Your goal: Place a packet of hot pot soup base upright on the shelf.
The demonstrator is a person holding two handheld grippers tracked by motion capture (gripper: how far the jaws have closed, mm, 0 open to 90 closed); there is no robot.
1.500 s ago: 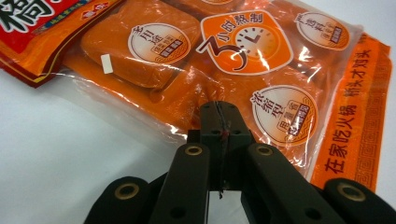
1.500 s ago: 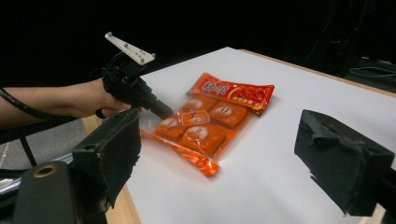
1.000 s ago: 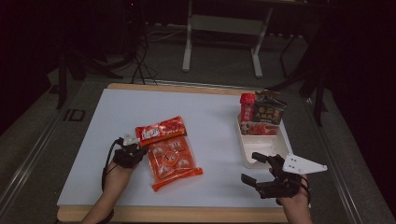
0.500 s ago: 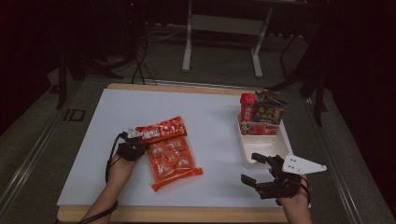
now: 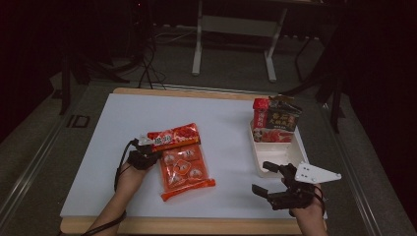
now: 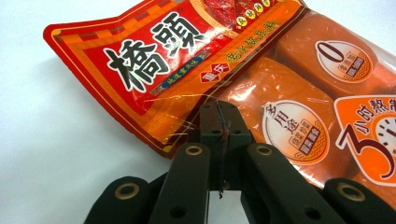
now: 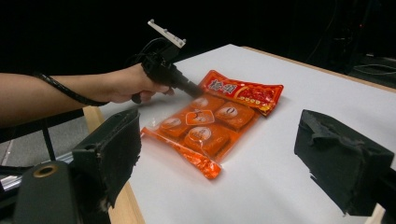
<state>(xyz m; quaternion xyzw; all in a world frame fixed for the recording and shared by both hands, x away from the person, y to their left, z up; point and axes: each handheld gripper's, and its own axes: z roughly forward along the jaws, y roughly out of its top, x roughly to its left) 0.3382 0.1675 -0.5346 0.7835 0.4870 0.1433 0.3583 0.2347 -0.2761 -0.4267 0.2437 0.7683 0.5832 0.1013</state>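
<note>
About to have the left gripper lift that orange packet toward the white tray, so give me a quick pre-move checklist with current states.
1. Left gripper shut on the orange packet: ok, jaws closed at its edge.
2. Grip depth: not ok, only the edge film is pinched; it may slip.
3. Right gripper clear of the packet: ok, open near the white tray.
4. Room in the tray: cannot tell; upright packages fill its far end.
5. Table path between packet and tray: ok, bare.

Left tongs [image 6: 219, 122] clamped tight, right tongs [image 7: 219, 154] gaping wide — both held low
</note>
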